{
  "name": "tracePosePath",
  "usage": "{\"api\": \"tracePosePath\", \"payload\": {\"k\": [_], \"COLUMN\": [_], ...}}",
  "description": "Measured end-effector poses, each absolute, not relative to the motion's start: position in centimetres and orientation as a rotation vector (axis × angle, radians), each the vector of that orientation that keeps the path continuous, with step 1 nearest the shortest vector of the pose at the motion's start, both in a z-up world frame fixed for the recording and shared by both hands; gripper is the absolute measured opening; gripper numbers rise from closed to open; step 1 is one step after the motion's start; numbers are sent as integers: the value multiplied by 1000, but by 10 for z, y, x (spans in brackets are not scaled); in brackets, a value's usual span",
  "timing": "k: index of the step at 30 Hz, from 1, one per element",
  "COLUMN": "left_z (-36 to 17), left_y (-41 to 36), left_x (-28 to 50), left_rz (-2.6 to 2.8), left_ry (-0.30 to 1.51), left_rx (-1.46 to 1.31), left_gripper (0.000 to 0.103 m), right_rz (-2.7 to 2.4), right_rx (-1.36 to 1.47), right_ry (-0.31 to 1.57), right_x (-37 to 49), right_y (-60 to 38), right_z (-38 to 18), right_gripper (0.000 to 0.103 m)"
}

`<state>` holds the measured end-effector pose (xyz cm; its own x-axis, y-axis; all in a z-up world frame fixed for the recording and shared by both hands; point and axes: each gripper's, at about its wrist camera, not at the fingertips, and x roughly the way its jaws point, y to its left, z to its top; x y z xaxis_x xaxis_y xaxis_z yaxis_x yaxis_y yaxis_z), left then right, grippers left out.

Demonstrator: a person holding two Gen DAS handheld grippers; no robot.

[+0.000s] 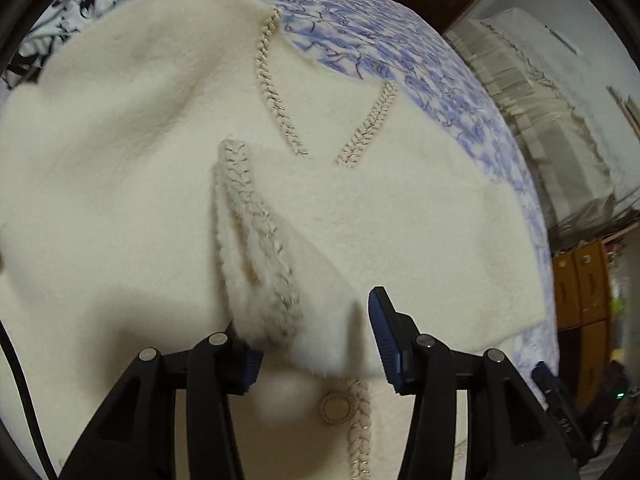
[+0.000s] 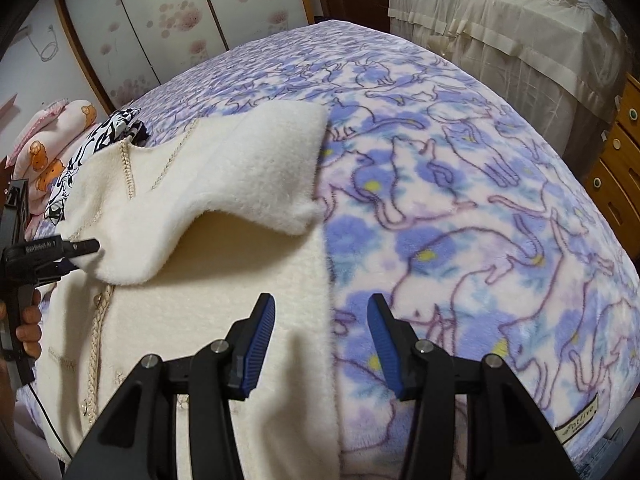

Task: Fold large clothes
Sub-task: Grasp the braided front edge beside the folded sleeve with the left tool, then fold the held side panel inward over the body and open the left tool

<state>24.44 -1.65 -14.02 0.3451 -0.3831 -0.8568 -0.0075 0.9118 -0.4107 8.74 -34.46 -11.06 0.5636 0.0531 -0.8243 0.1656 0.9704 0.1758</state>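
Hanging low in the left wrist view, the left gripper (image 1: 316, 344) has its blue-padded fingers (image 1: 383, 330) parted, and a sleeve cuff (image 1: 280, 280) with braided trim lies between them; fleece covers the left pad, the right pad stands clear of the cloth, and whether the cuff is pinched or merely resting there cannot be told. Below the cuff a round gold button (image 1: 336, 407) sits beside the braided front edge. Behind it, the cream fleece cardigan (image 1: 140, 152) spreads over most of the frame, its V neckline (image 1: 320, 136) edged in the same braid. A purple cat-print blanket (image 1: 400, 48) shows at the upper right.

At the bottom of the right wrist view, the right gripper (image 2: 322, 344) hovers released, gripping nothing, its fingers straddling the cardigan's right edge. A folded-over sleeve (image 2: 248, 184) arches above the body left of centre. At the far left a hand (image 2: 28, 320) holds the other tool. A black-and-white garment (image 2: 108, 128) and a pink pillow (image 2: 48, 140) lie at the upper left.
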Motion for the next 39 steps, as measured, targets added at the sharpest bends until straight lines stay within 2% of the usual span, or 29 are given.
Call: {"api": "tracePosePath", "payload": {"k": [3,10,11,12,14,17,20,22,24,25,27,29,32,34,37,38,39], "left_z": [-146,-151,-152,-151,-149,-124,-96,-93,-107,-119,-134,-143,-145,-144,-143,-143,-144], "left_y": [-21,-40,-42,-40,-43,-46,-29,-20,-18,-20,-18,-15,-7,1,5,4,3], "left_x": [259,294,297,299,301,297,292,293,297,298,296,295,302,304,314,316,319], "left_rz": [-332,-400,-370,-327,-270,-224,-174,-149,-141,-132,-123,-121,-149,-158,-173,-181,-187], "left_ry": [1248,1311,1309,1306,1280,1144,1006,990,1041,1076,1116,1136,1156,1151,1150,1154,1149], "left_rx": [-413,-304,-260,-205,-107,-29,-85,-111,-79,-55,-36,-36,-109,-171,-224,-231,-238], "left_gripper": [47,45,23,8,7,5,5,6,7,7,8,24,42,48,48,45,37], "right_rz": [-61,-56,-59,-62,-60,-69,-63,-37,-12,5,15,11,-7,-15,-22,-23,-28], "right_rx": [255,313,317,321,330,329,332,330,325,319,301,282,268,285,336,343,338], "right_ry": [977,962,958,959,967,1002,1022,1024,1031,1037,1053,1075,1098,1110,1111,1108,1097], "right_x": [94,121,125,131,141,164,184,197,209,218,233,249,274,288,304,307,309], "right_y": [-347,-364,-366,-369,-373,-378,-379,-376,-370,-365,-359,-355,-356,-360,-368,-369,-369], "right_z": [-109,-98,-97,-97,-100,-107,-112,-115,-119,-122,-128,-134,-141,-146,-153,-154,-153], "right_gripper": [48,48,48,48,48,48,49,50,58,66,69,69,69,69,69,69,69]}}
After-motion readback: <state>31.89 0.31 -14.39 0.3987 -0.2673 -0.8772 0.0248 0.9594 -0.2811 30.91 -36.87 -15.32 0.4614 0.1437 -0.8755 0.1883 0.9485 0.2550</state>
